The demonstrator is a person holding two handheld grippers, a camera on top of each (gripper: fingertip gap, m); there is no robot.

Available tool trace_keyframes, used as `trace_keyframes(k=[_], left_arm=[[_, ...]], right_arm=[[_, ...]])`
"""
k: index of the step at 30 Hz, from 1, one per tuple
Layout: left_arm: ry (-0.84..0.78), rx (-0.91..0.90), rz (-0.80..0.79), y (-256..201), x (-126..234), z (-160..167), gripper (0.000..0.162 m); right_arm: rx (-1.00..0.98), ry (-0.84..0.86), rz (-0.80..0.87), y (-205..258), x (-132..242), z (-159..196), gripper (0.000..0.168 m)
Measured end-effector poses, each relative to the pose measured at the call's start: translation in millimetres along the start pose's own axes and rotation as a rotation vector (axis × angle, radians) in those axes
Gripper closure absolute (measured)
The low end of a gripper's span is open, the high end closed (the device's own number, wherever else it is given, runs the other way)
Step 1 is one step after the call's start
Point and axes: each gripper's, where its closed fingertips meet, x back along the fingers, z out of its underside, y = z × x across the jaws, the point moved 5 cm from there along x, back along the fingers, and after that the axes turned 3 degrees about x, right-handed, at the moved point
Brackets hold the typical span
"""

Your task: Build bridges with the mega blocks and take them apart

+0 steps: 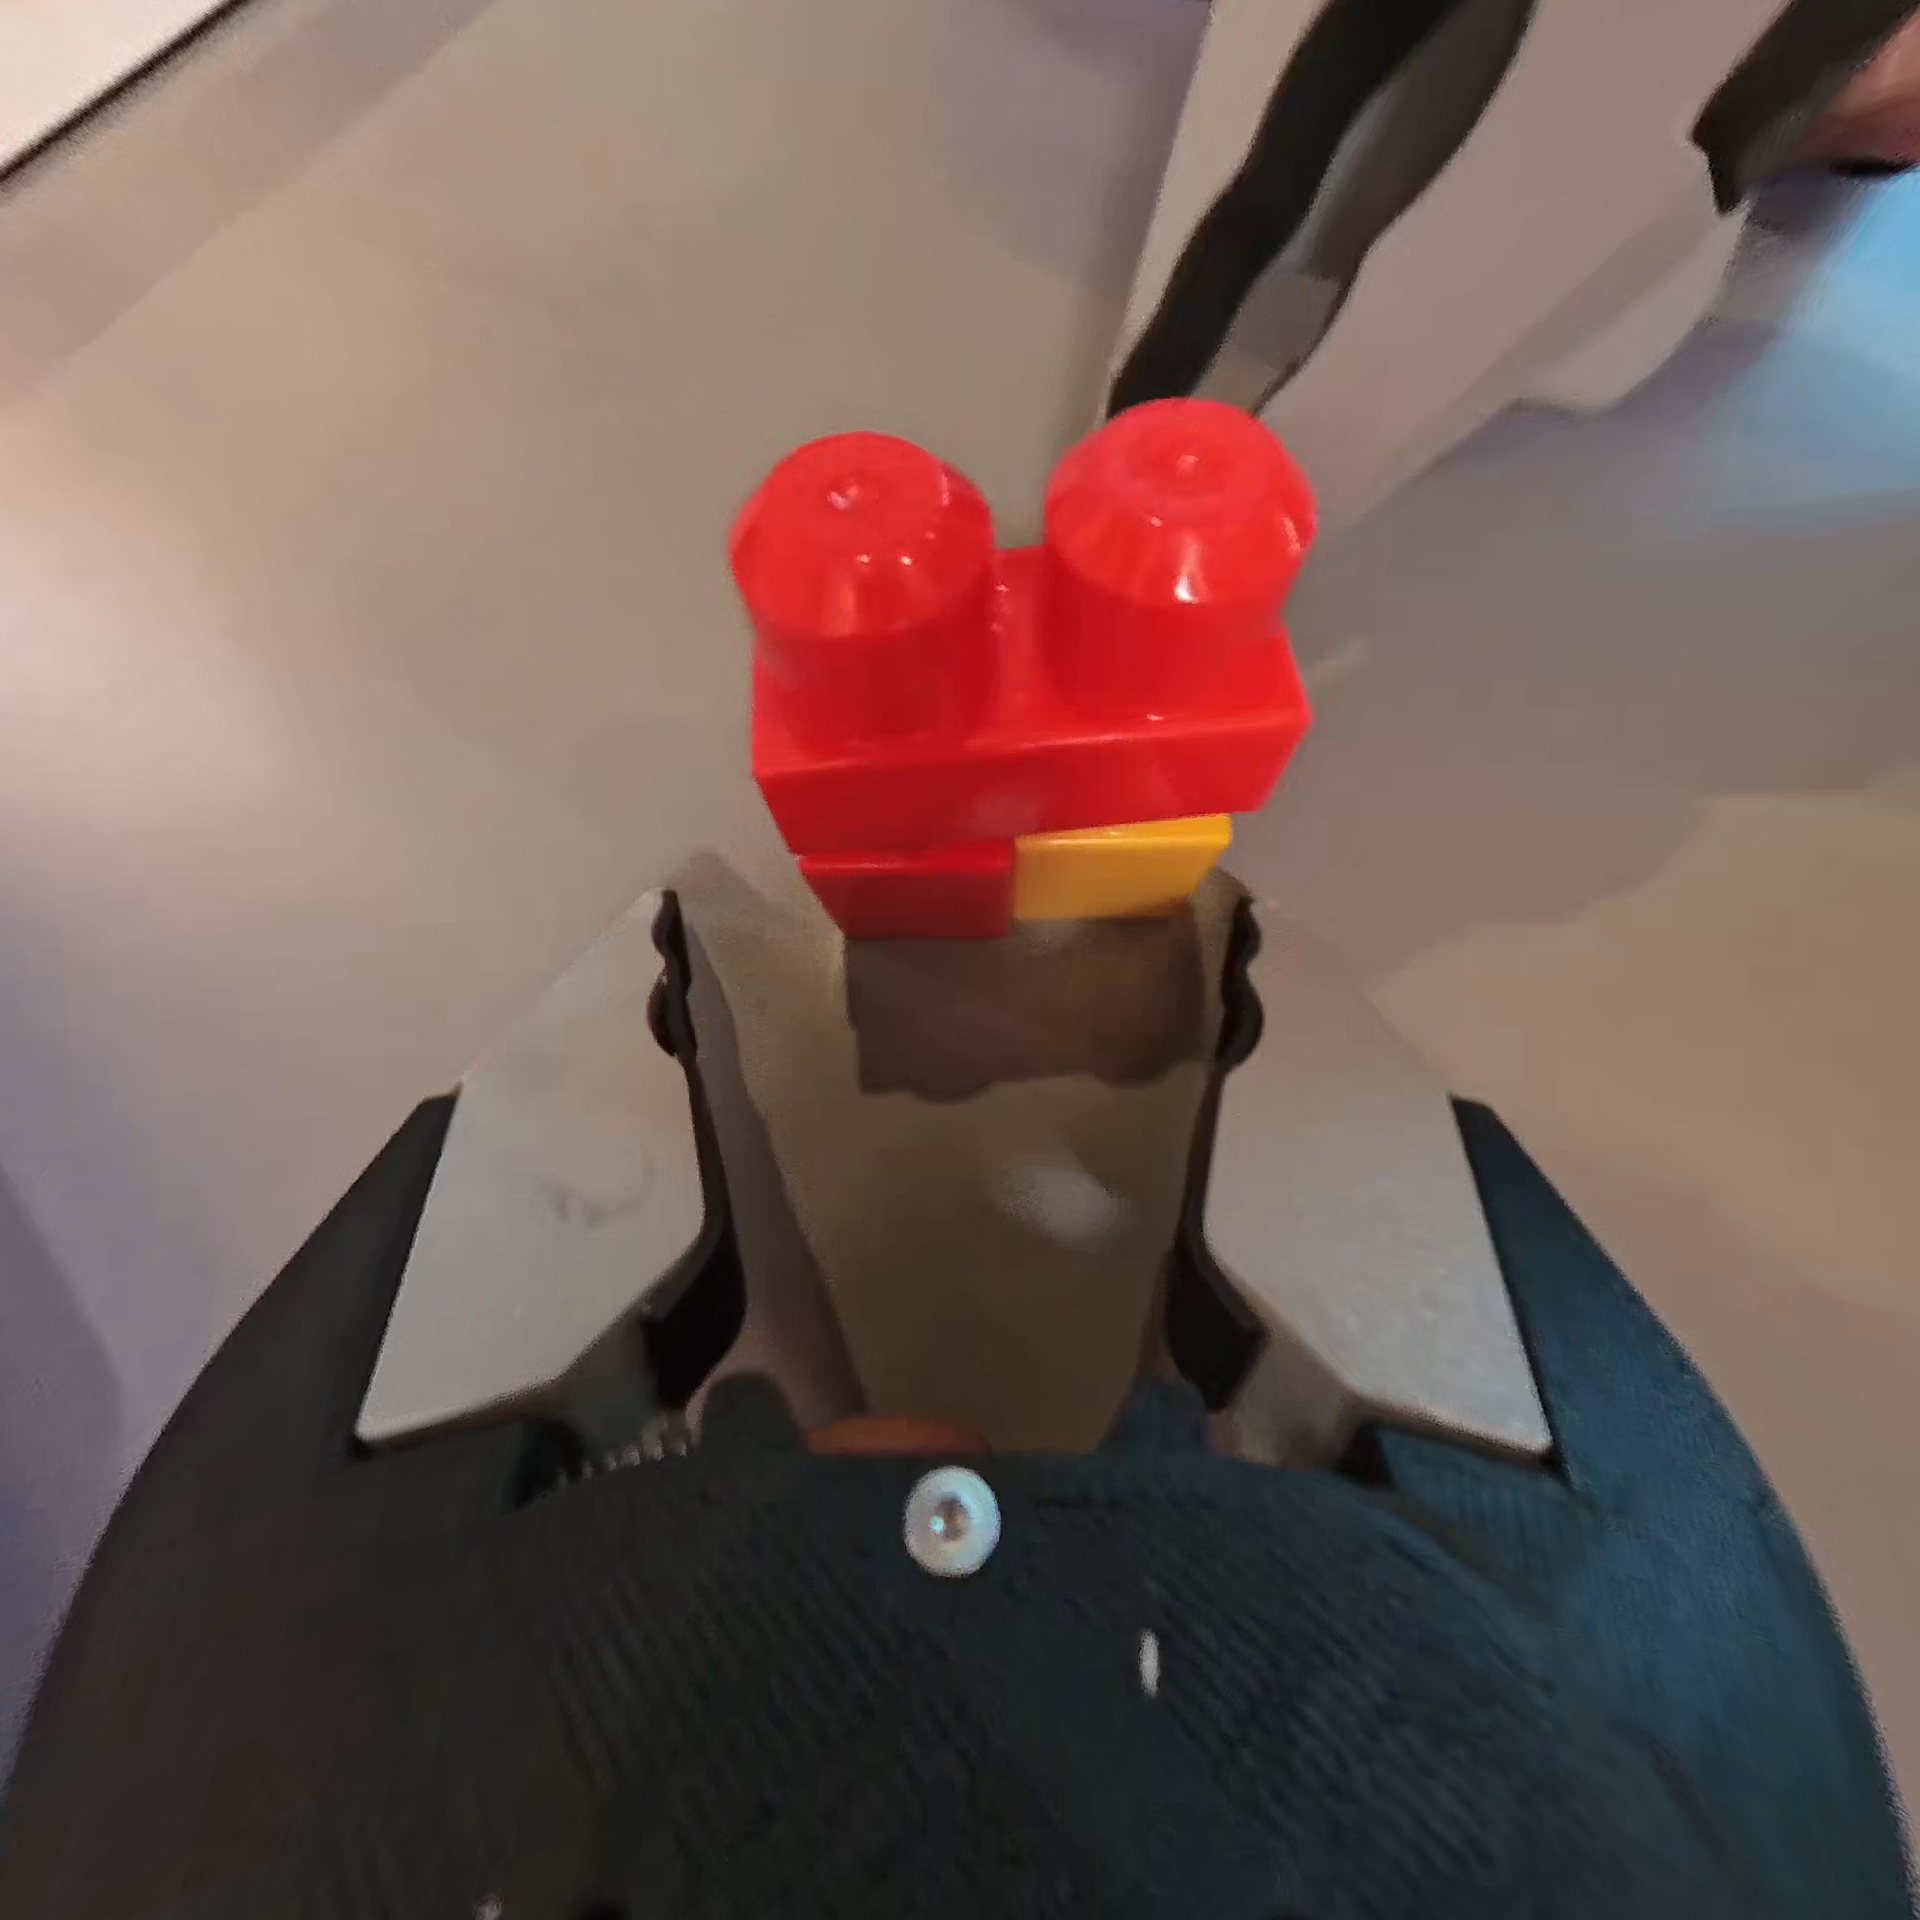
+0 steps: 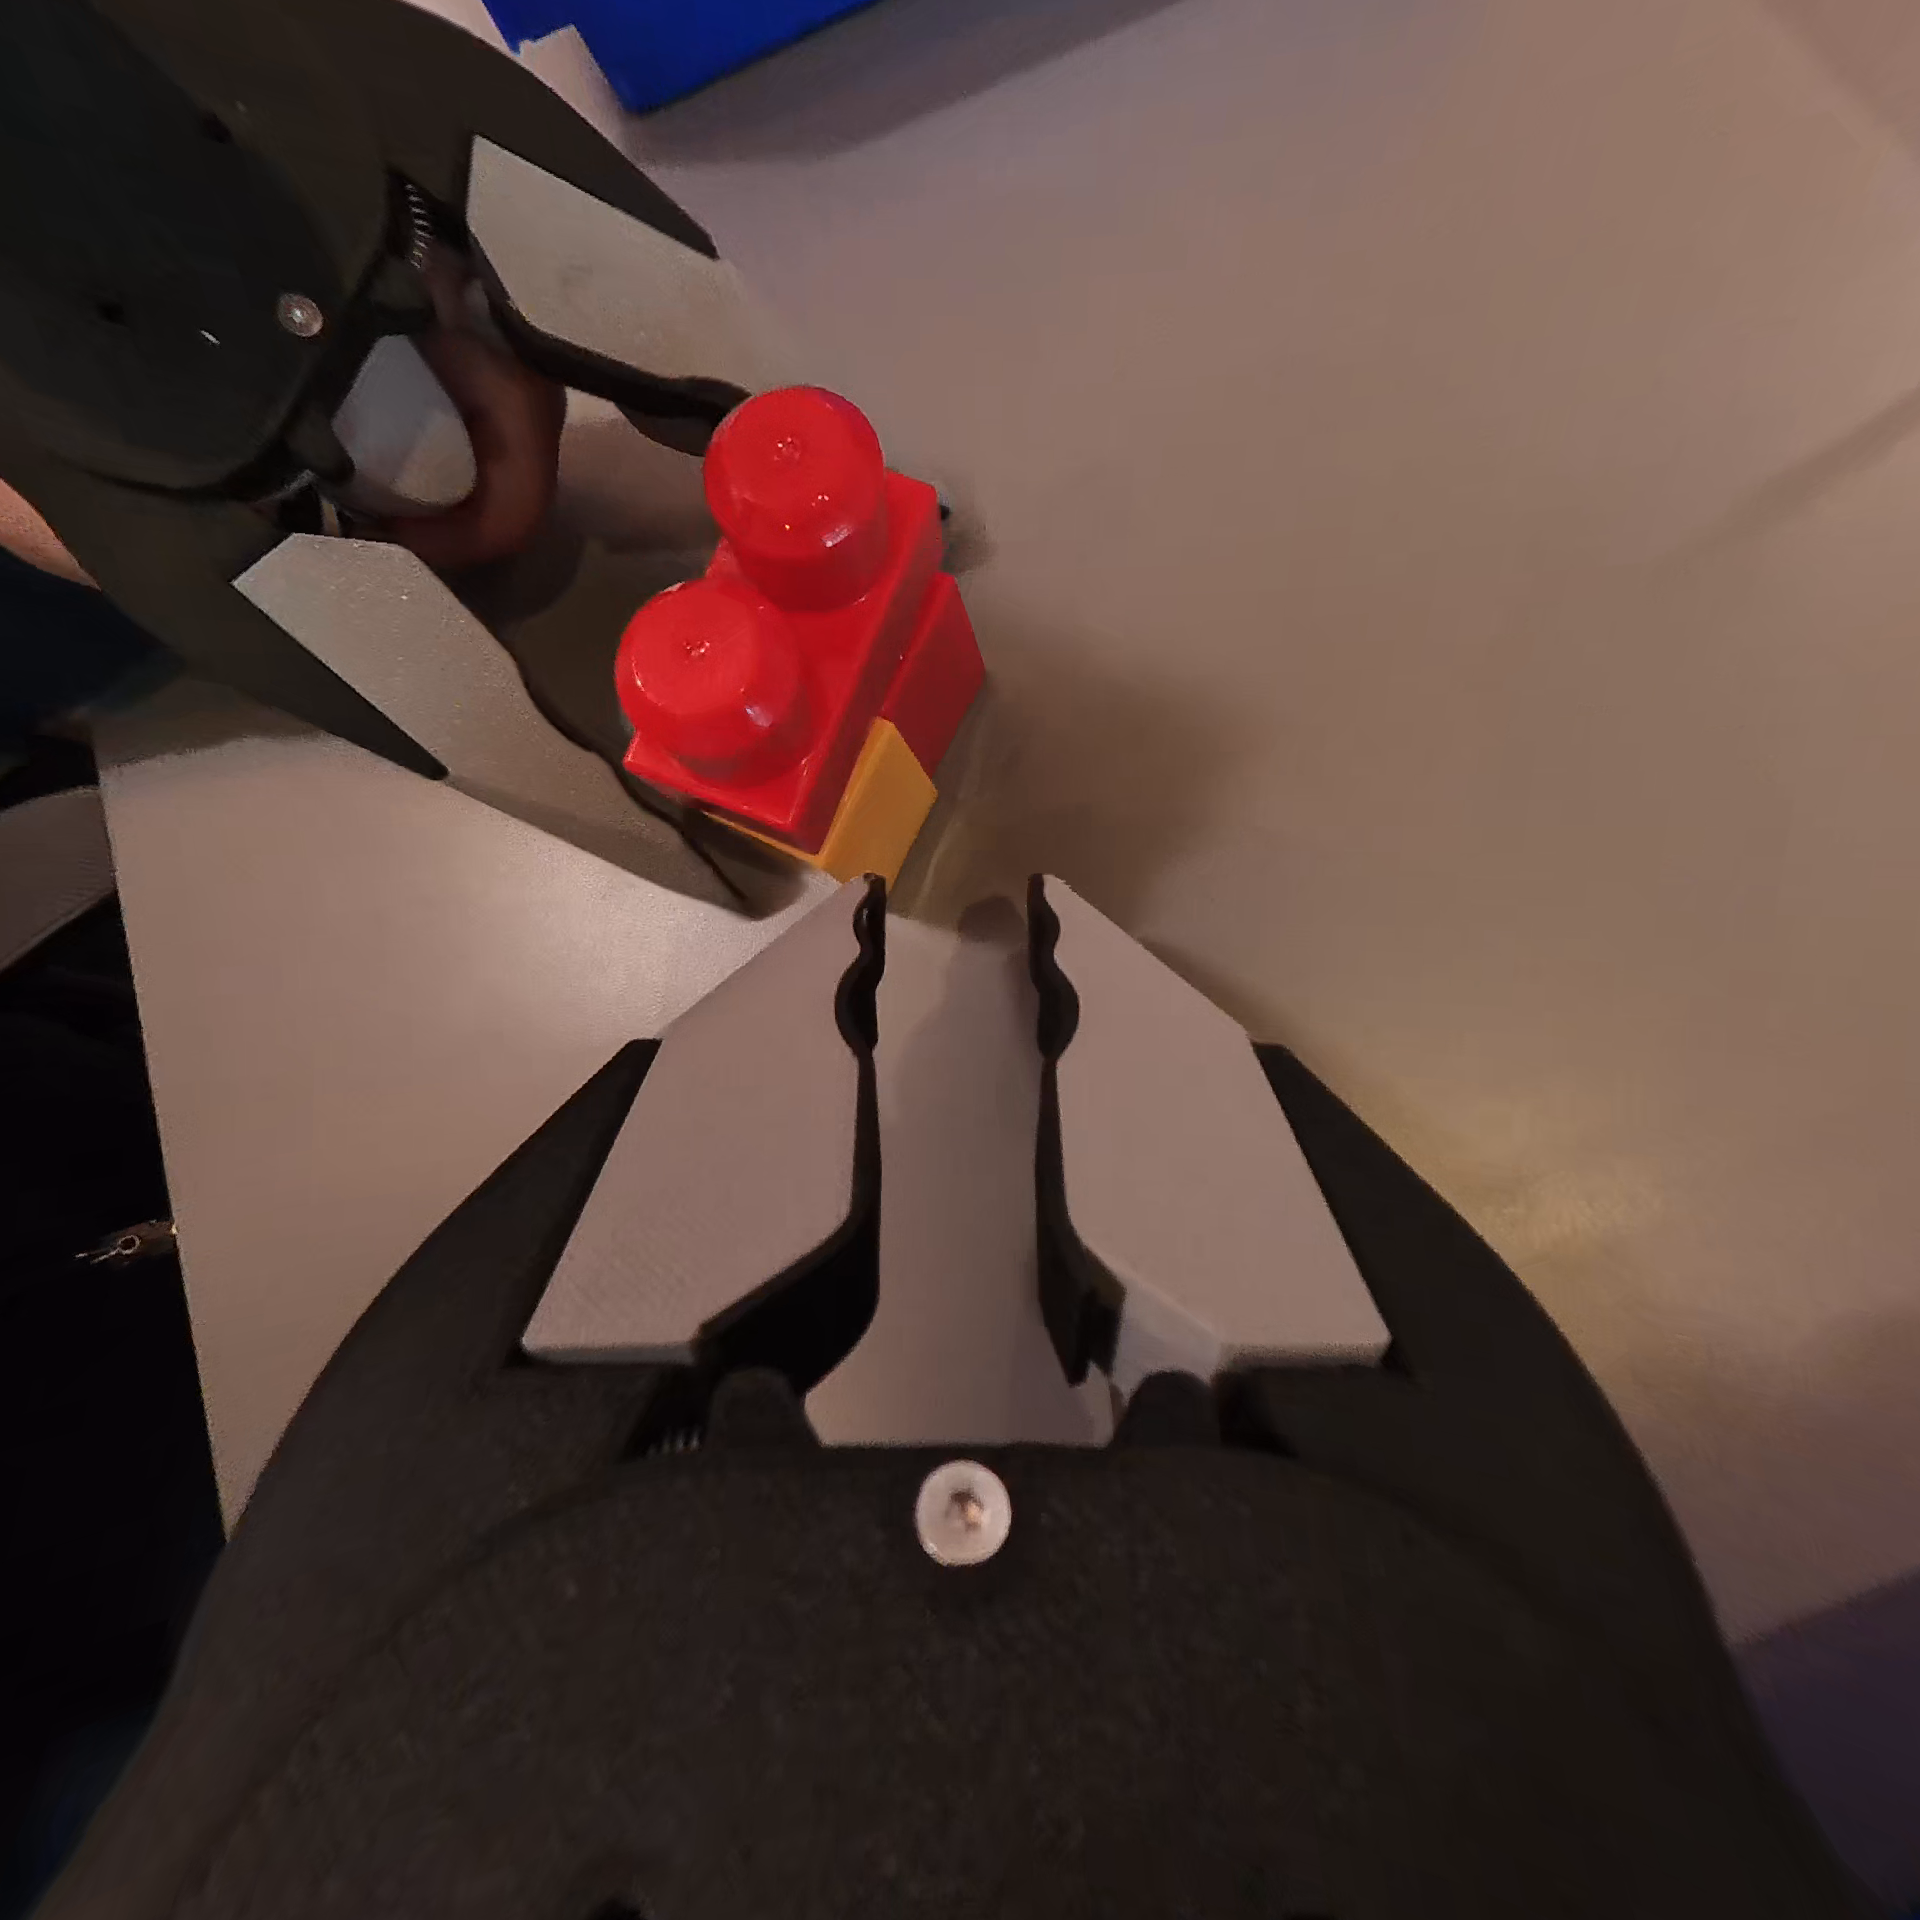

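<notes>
A small bridge stands on the grey table (image 2: 1455, 520): a red two-stud block (image 1: 1029, 727) lies across a small red block (image 1: 904, 888) and a yellow block (image 1: 1117, 868). My left gripper (image 1: 954, 925) is open, and its jaws straddle the base of the stack. The right jaw is close to the yellow block; whether it touches I cannot tell. In the right wrist view the stack (image 2: 790, 644) sits between the left gripper's fingers (image 2: 416, 644). My right gripper (image 2: 956, 894) is narrowly open and empty, just short of the yellow block (image 2: 878, 800).
A blue container (image 2: 675, 42) stands at the far edge of the table. The table's left edge (image 2: 135, 935) drops to a dark floor. The right gripper shows as a dark blurred shape (image 1: 1278, 239) beyond the stack in the left wrist view. The red two-stud block (image 1: 1029, 727) is about 6 centimeters from both grippers' fingertips.
</notes>
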Motion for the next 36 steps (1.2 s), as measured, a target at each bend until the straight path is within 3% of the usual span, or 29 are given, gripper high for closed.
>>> trace_keyframes(k=[9, 28, 36], left_arm=[[0.003, 0.087, -0.086, -7, -5, -4, 0.061], [0.018, -0.117, 0.173, -12, -20, -16, 0.063], [0.001, -0.162, 0.164, -15, -16, -15, 0.060]], right_arm=[[0.038, 0.024, -0.079, 9, -16, 8, 0.145], [0.037, -0.031, -0.181, 19, -17, 13, 0.142], [0.054, -0.014, -0.151, 19, -11, 17, 0.142]])
